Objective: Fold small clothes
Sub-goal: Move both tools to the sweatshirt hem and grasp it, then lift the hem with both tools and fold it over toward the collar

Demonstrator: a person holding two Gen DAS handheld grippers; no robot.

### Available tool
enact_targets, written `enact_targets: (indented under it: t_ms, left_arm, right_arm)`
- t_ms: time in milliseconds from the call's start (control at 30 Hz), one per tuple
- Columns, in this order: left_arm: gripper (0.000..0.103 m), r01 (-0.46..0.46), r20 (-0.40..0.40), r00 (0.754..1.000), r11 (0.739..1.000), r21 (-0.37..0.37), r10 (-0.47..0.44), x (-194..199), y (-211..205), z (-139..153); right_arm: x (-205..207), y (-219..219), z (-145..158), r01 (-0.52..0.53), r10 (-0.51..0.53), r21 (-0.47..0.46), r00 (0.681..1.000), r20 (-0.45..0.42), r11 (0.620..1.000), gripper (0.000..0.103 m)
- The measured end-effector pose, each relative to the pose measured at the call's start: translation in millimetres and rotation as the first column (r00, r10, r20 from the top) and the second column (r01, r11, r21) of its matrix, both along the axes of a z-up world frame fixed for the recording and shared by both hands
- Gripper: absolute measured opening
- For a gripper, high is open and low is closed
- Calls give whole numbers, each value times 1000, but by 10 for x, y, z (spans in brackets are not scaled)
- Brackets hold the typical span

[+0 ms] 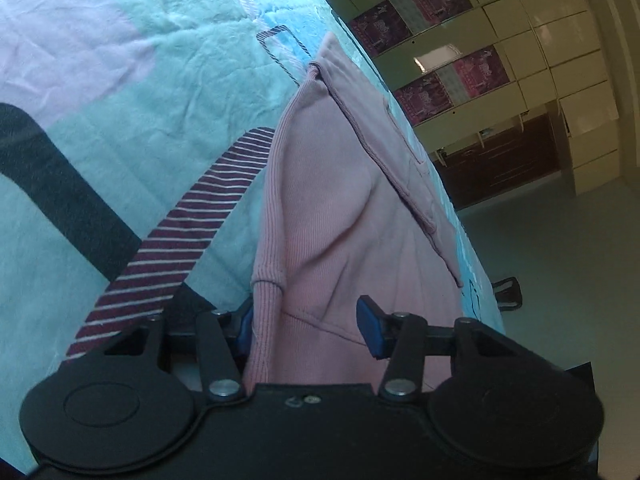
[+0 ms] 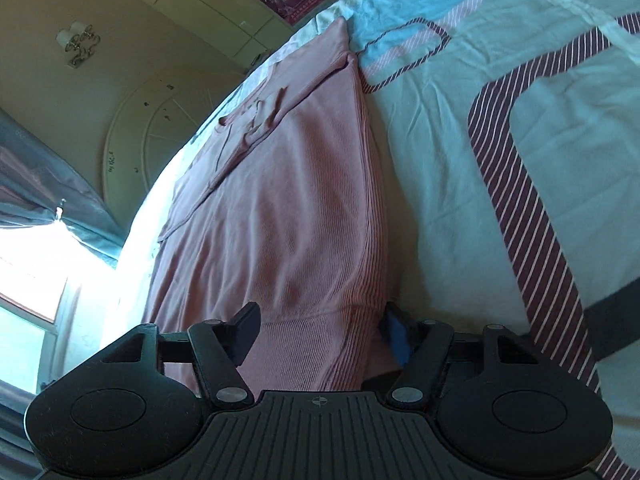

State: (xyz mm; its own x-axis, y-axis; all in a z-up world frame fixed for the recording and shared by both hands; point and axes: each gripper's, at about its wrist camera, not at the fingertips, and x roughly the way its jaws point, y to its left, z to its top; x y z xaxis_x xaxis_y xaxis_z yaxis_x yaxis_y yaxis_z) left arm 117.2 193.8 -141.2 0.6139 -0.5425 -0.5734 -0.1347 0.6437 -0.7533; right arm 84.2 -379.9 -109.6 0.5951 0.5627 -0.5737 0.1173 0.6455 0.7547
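Left wrist view: the left gripper (image 1: 310, 326) is seen straddling the pink garment (image 1: 340, 216) on the bed (image 1: 120, 100), pads not yet clamped.

Right wrist view: the right gripper (image 2: 320, 330) is likewise released around its ribbed edge. Grasping comes next, then folding.

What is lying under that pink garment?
The pink garment lies on a patterned bedsheet with striped bands. Anything directly beneath the cloth is covered.

The ribbed garment (image 1: 340, 208) is dusty pink; beside it the bedsheet (image 1: 120, 80) is pale mint with lilac patches, a charcoal band and maroon-and-white striped bands (image 2: 532, 216).
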Motion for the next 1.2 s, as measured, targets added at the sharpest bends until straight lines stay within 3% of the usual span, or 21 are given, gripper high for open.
enact_targets:
  t_ms: [67, 133, 167, 200, 300, 367, 400, 467, 533, 633, 867, 1000, 1200]
  left_arm:
    - [46, 14, -1, 1000, 1000, 3, -14, 27, -21, 2]
    - [36, 14, -3, 1000, 998, 54, -13, 50, -69, 30]
    - [9, 13, -7, 1000, 994, 109, -12, 78, -107, 47]
    - [5, 10, -12, 1000, 987, 159, -8, 89, -127, 73]
    - [5, -21, 120, 993, 992, 123, 6, -29, -92, 271]
    - [5, -32, 166, 986, 986, 166, 4, -79, -123, 371]
    - [5, -28, 161, 987, 980, 196, -4, -71, -140, 360]
    - [5, 7, 56, 998, 955, 296, -25, 13, -200, 174]
    - [5, -35, 62, 998, 970, 240, 20, -25, -162, 116]
    - [5, -57, 83, 996, 972, 226, 39, -123, -133, 176]
    - [5, -127, 126, 985, 988, 88, 116, -70, -38, 269]
    - [5, -120, 209, 972, 991, 52, 106, 333, -90, 561]
    - [5, -52, 265, 964, 997, 60, 35, 1342, -269, 871]
  right_arm:
    - [1, -18, -49, -5, 6, 41, 1000, -17, 999, 42]
    - [27, -30, -74, -4, 5, 47, 1000, -27, 999, 31]
    - [65, -35, -77, -6, 8, 33, 999, -33, 999, 7]
    - [82, -40, -61, -9, 10, 14, 999, -31, 1000, 6]
    - [11, -124, 134, -3, 2, 28, 998, 64, 1000, 6]
    - [-66, -185, 301, -8, 2, 45, 990, 142, 999, 6]
    - [-96, -204, 331, -12, 6, 34, 986, 169, 999, 6]
    - [-71, -209, 196, -24, 24, -1, 992, 123, 1000, 6]
    - [-15, -144, -37, -37, 38, -50, 999, 18, 998, 6]
    - [-109, -193, -16, 3, -4, 22, 998, 63, 1000, 6]
    - [33, -226, 99, 3, -3, 3, 996, 91, 1000, 6]
    - [313, -255, 392, 32, -30, -8, 986, 162, 999, 6]
    - [1207, -306, 822, 114, -103, -35, 970, 221, 993, 6]
